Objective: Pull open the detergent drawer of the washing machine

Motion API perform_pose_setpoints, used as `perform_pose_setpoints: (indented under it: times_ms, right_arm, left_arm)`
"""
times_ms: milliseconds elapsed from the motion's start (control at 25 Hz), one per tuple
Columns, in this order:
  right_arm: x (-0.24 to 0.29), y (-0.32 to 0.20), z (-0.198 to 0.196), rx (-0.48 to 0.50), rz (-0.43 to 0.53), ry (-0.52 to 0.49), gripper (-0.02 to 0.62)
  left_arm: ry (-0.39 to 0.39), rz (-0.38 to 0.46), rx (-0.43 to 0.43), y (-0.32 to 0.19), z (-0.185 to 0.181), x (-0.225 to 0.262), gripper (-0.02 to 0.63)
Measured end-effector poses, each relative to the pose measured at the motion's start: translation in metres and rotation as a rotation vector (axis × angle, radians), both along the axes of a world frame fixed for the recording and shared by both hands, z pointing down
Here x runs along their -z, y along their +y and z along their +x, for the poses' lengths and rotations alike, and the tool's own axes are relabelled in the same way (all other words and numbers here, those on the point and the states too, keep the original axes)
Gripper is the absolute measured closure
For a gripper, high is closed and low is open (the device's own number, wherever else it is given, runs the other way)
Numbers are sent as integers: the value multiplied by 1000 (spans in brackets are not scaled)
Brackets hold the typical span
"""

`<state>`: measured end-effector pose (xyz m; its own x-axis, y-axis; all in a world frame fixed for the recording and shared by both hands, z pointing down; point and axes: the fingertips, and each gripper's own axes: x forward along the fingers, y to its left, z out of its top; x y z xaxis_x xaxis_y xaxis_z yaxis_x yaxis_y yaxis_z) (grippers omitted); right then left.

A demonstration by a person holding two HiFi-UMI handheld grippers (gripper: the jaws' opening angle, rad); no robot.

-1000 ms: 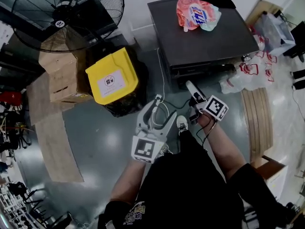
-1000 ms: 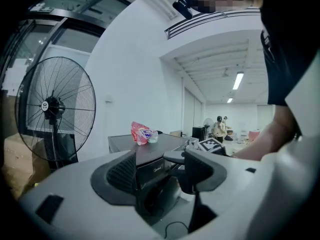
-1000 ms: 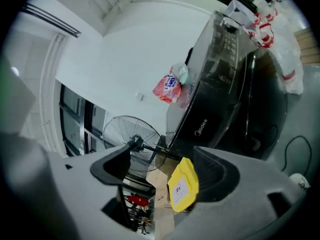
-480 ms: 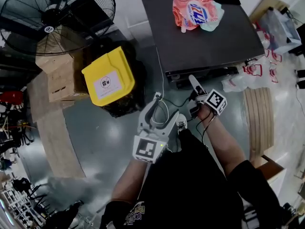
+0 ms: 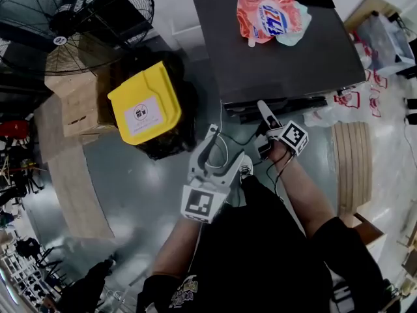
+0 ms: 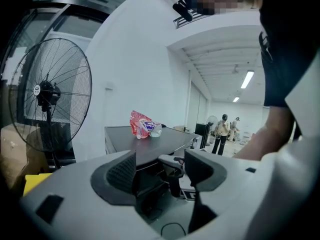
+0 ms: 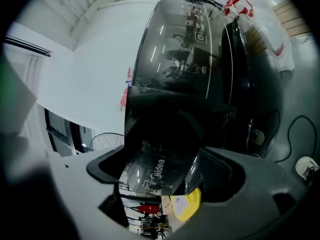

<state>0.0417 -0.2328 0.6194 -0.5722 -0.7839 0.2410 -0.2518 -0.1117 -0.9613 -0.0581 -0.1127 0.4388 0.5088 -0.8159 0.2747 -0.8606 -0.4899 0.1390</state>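
Washing machine (image 5: 280, 51): it stands on the floor, with its front turned to the person. If the pull is made sideways or upward, the drawer could be jammed.
Detergent drawer (image 7: 159, 170): the glossy printed front is taken to be it, and it is found at the upper left of the machine's front. Whether it is already drawn out cannot be told.
Drawer direction: its face is turned toward the person. Its long axis is judged to run level, along the upper front edge.
Left gripper (image 6: 161, 168): the fingers are kept apart and nothing is held. It is held back from the machine.
Right gripper (image 5: 264, 109): the fingers have just been opening and are spread wide. The drawer front is seen between them but is not pressed. A slip off the smooth face is to be feared.
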Motion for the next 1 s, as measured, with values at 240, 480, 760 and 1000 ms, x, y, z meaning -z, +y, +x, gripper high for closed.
perform_pose_setpoints:
  times_ms: [240, 480, 760, 1000]
  right_arm:
    - [-1, -2, -1, 8, 35, -22, 133]
    - [-1, 0, 0, -15, 28, -21, 146]
    - [0, 16, -1, -22, 15, -16, 170]
    - [2, 28, 6, -44, 49, -32, 182]
  left_arm:
    - [-6, 2, -8, -2, -1, -3, 330]
    - [-9, 11, -29, 1, 1, -2, 330]
    - [2, -11, -59, 15, 4, 0, 330]
    - [2, -18, -71, 34, 0, -4, 330]
